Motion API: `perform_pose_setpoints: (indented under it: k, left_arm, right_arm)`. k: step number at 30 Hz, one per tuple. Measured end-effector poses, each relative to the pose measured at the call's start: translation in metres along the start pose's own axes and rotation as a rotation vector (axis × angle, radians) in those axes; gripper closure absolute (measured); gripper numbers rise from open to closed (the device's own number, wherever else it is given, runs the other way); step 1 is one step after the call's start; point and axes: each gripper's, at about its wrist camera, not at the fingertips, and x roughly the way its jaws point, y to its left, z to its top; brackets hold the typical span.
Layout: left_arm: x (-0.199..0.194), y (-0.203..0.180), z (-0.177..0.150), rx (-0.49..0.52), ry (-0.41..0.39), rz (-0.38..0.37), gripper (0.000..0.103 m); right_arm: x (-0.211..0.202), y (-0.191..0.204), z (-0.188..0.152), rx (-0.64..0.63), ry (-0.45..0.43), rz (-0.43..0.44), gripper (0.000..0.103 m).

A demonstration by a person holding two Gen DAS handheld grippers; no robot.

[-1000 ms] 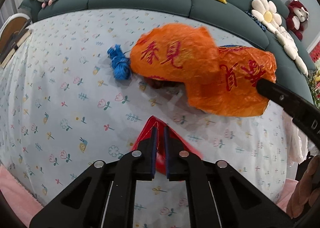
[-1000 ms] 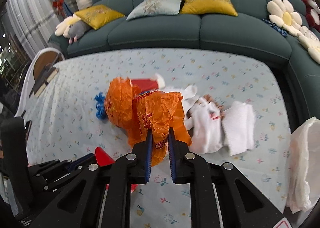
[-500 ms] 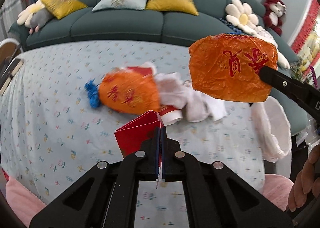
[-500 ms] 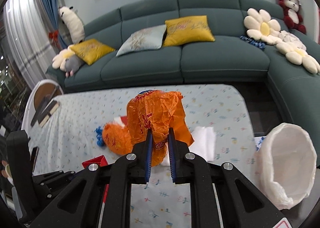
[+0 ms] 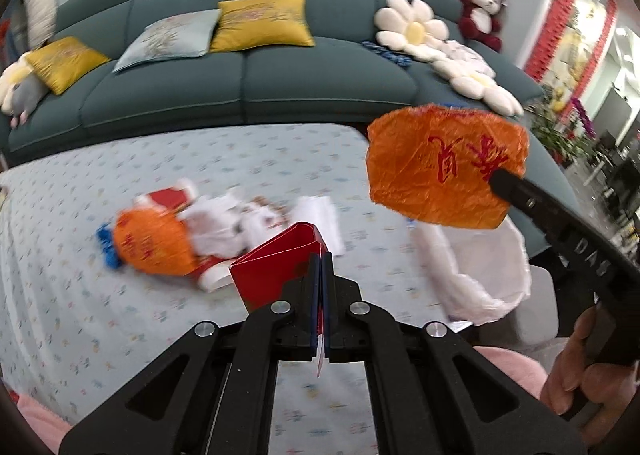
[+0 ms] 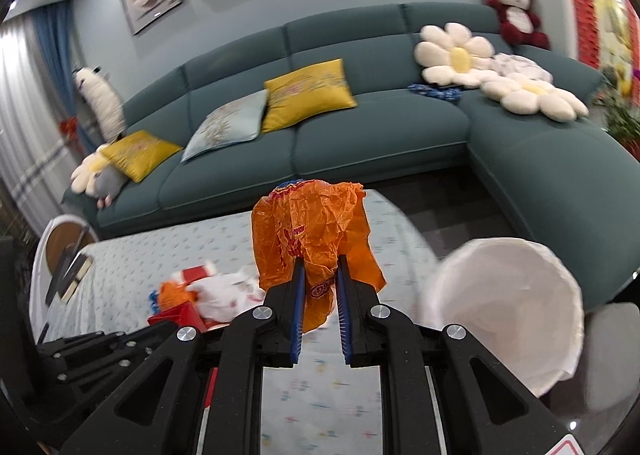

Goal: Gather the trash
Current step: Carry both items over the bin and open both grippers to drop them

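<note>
Two orange wrappers: one on the worktop [image 5: 168, 335] at 9 o'clock [image 5: 150, 243], one aloft at 2 o'clock [image 5: 444, 167], pinched by right gripper [image 6: 320, 281]. Left gripper [image 5: 320, 275] clenched on one red carton [image 5: 280, 265]. One white-lined bin [image 6: 508, 307] at 3 o'clock.

Our left gripper [image 5: 320, 275] and right gripper [image 6: 320, 287]: black angular frames, silver screws, blue ribbed finger pads [image 6: 298, 295]; bare-skinned hand [image 5: 580, 371].

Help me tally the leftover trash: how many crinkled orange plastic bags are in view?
2. One crinkled orange plastic bag is held by the right gripper; the other orange bag lies on the floral tablecloth. More could hide under the pile.
</note>
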Motion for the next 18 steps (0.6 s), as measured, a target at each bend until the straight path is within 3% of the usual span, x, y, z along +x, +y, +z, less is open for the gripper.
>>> perform_pose_setpoints:
  k: [18]
  left_arm:
    - [0.053,-0.149,0.037,0.188,0.035,-0.192,0.102]
  right_arm:
    - [-0.019,-0.154,-0.025,0.214,-0.009,-0.209,0.089]
